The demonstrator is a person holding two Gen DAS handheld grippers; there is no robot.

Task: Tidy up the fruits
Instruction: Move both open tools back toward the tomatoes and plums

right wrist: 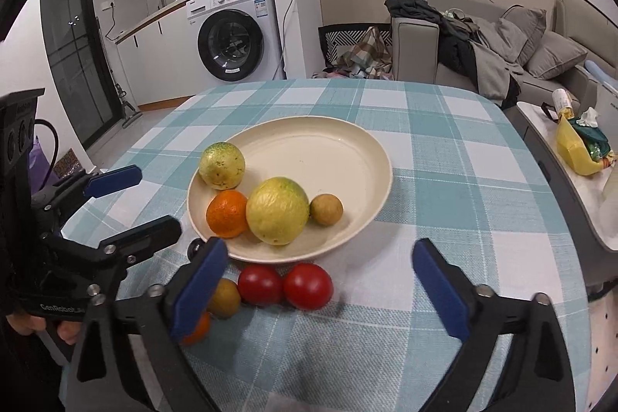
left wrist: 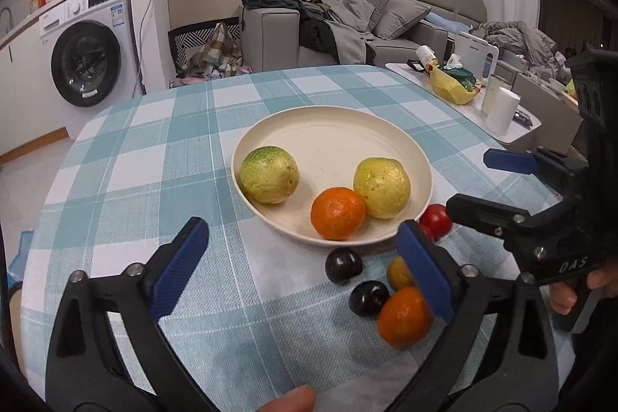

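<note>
A cream plate (left wrist: 332, 130) (right wrist: 332, 149) on the checked tablecloth holds two yellow-green guavas (left wrist: 269, 174) (right wrist: 277, 210), an orange (left wrist: 338, 213) (right wrist: 227, 213) and a small brown fruit (right wrist: 326, 209). On the cloth in front of it lie two red tomatoes (right wrist: 308, 285), two dark plums (left wrist: 343, 264), another orange (left wrist: 403, 315) and a small brown fruit (right wrist: 224, 297). My left gripper (left wrist: 305, 269) is open and empty, left of the loose fruit. My right gripper (right wrist: 320, 290) is open and empty, around the tomatoes.
A white side table (left wrist: 513, 136) at the right holds a yellow bag (left wrist: 452, 85), a paper roll (left wrist: 502, 111) and bottles. A sofa with clothes and a washing machine (left wrist: 85, 53) stand beyond the table.
</note>
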